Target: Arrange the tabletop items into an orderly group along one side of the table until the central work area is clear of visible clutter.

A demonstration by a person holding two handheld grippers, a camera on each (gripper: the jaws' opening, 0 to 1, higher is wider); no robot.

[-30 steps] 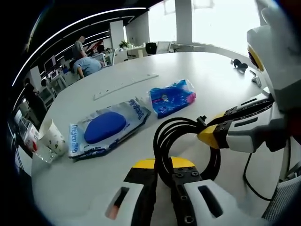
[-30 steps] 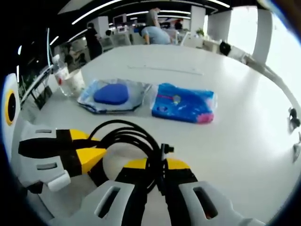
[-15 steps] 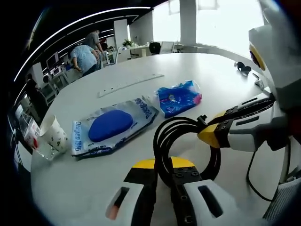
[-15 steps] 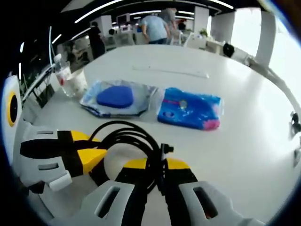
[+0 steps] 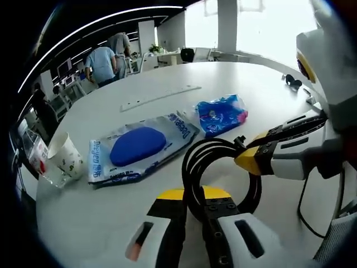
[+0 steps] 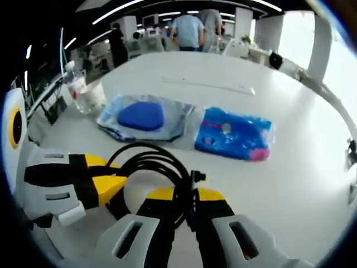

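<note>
Two hand-held grippers clamp one black cable coil [image 5: 207, 167]; two blue packets [image 5: 139, 148] nearby.

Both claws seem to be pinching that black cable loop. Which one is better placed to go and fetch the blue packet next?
Probably the right. Both the left gripper and right gripper are shut on the coiled black cable, but the blue packet lies just ahead of the right gripper, while the clear pouch lies ahead of the left.

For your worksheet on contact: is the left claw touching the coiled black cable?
Touching. In the left gripper view the left claw is shut on the coiled black cable, whose strands pass between its jaws with no gap.
</note>
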